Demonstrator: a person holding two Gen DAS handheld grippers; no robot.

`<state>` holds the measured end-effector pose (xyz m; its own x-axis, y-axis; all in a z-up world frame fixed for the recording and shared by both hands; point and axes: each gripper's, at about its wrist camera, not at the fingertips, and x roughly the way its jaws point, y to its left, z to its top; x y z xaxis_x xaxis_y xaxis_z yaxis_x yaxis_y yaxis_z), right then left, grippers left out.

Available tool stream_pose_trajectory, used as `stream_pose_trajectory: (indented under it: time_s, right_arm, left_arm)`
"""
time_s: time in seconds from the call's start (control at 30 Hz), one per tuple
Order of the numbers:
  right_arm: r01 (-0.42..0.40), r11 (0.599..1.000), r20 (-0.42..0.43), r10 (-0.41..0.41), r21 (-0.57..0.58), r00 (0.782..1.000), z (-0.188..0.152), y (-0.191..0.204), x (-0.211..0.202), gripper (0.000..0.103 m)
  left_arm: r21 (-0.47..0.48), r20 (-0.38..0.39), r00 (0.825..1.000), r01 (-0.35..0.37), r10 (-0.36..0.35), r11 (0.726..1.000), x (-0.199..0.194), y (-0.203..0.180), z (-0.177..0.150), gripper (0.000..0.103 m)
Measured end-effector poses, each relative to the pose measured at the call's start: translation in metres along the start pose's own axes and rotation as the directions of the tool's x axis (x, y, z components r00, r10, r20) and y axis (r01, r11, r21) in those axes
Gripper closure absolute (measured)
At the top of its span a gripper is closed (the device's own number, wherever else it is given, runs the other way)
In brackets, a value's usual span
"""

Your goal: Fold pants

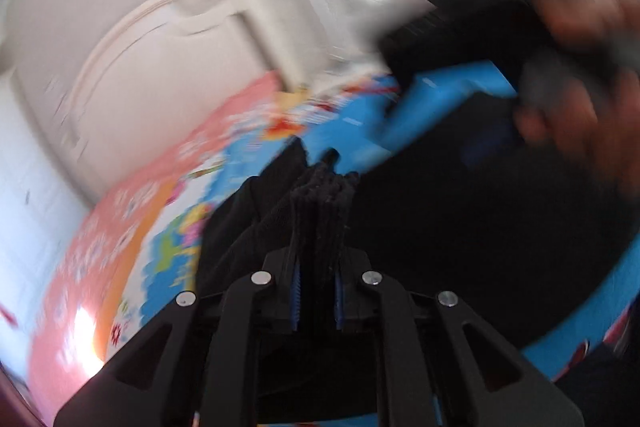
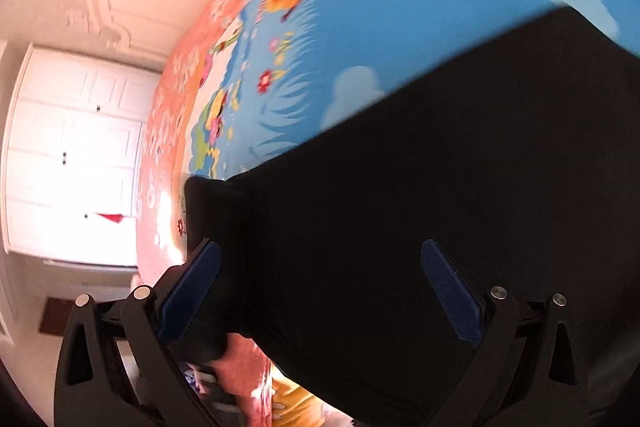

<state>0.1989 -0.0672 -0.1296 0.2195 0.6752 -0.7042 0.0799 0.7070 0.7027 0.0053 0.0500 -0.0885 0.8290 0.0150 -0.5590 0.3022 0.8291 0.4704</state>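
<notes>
1. Left wrist view, progress: black pants (image 1: pixel 460 227) lie across a bedspread (image 1: pixel 132 227) printed in pink, blue and cartoon colours. One bunched edge of the pants is lifted off the bed, so a fold looks to be under way, not finished. How many folds are already made cannot be told, as the picture is blurred.

2. Left wrist view, pose: the left gripper (image 1: pixel 316 291) points forward over the bed, its blue-padded fingers (image 1: pixel 295 287) closed narrow and pinching the gathered fabric. At the upper right, a blurred hand (image 1: pixel 576 95) holds the other tool.

3. Right wrist view, progress: the pants (image 2: pixel 420 207) spread flat and smooth toward the bedspread's (image 2: pixel 320 39) pink edge, with one corner near that edge.

4. Right wrist view, pose: the right gripper (image 2: pixel 320 287) hangs just above the cloth, fingers (image 2: pixel 450 287) spread wide, gripping nothing.
</notes>
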Motion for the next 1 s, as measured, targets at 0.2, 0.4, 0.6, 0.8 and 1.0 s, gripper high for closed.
stream_pose_trajectory:
  time_s: [0.2,0.4,0.6,0.8,1.0]
  right_arm:
    - [-0.018,0.997,-0.075,0.023,0.074,0.997,-0.012,-0.015,0.011,0.005]
    - [-0.1,0.993,-0.173,0.111,0.069,0.979,-0.008,0.02,0.039,0.007]
    - [-0.08,0.996,-0.252,0.084,0.024,0.964,-0.008,0.042,0.066,0.043]
    - [-0.05,0.996,-0.258,0.028,-0.077,0.966,-0.018,0.048,0.069,0.071]
    - [0.019,0.989,-0.199,-0.049,-0.149,0.979,-0.027,0.051,0.054,0.072]
  left_arm:
    - [0.12,0.001,0.998,-0.07,0.071,0.99,0.008,-0.053,-0.013,0.092]
    - [0.114,0.042,0.994,-0.104,0.1,0.988,-0.008,-0.04,0.003,0.092]
    - [0.115,0.09,0.995,-0.056,0.046,0.992,-0.019,-0.036,-0.001,0.092]
    - [0.168,0.105,0.994,0.014,-0.032,0.986,-0.017,-0.046,-0.007,0.092]
    - [0.217,0.116,0.991,0.035,-0.061,0.975,-0.013,-0.05,-0.007,0.092]
